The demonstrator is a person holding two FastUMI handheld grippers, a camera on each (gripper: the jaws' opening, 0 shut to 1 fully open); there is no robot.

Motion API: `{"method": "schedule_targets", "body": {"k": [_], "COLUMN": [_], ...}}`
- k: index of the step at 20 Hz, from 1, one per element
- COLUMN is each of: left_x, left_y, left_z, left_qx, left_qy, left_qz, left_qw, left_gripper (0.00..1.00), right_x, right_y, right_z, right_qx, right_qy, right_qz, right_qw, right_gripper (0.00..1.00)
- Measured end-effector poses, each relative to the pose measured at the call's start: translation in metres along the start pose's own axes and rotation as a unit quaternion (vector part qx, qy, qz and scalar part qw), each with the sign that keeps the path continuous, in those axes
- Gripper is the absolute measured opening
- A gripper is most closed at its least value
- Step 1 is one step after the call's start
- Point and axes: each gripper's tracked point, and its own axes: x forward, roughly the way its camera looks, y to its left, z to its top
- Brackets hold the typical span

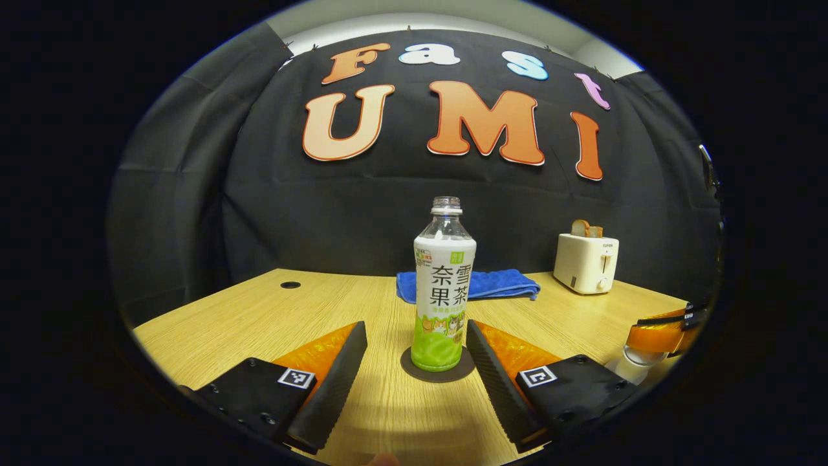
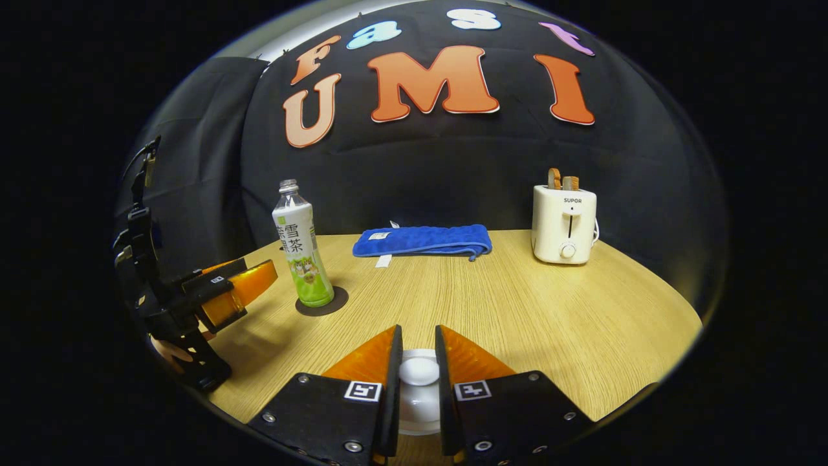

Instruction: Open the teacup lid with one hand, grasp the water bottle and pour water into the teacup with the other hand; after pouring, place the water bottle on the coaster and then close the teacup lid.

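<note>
The capless tea bottle [image 1: 444,285] with a white and green label stands upright on a round dark coaster [image 1: 414,370]. My left gripper [image 1: 415,327] is open, its fingers flanking the bottle's lower part with a gap on each side. In the right gripper view the bottle [image 2: 301,249], the coaster [image 2: 337,299] and the left gripper [image 2: 249,285] sit at the left. My right gripper [image 2: 418,328] is shut on the round white knob [image 2: 419,371] of the teacup lid [image 2: 419,404]. In the left gripper view the right gripper [image 1: 666,330] hangs over the white teacup [image 1: 635,364].
A folded blue towel [image 2: 424,240] lies at the back of the wooden table [image 2: 517,310]. A cream toaster [image 2: 564,223] with bread slices stands at the back right. A small cable hole [image 1: 290,285] marks the table's far left.
</note>
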Motion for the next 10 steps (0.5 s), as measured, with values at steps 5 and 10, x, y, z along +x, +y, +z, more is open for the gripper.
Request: {"method": "schedule_targets", "body": {"k": [5,10], "left_x": [-0.001,-0.005], "left_y": [-0.002,0.004], "left_z": [0.0,0.002], "left_qx": [0.005,0.0], "left_qy": [-0.006,-0.016], "left_qz": [-0.002,0.01], "left_qw": [1.0,1.0], "left_gripper": [0.99,0.99], "right_x": [-0.003,-0.012], "right_y": [0.0,-0.017], "right_z": [0.002,0.015], "right_qx": [0.002,0.002], "right_qy": [-0.005,-0.026], "right_qz": [0.002,-0.008], "right_qw": [1.0,1.0], "right_gripper": [0.32,0.69]}}
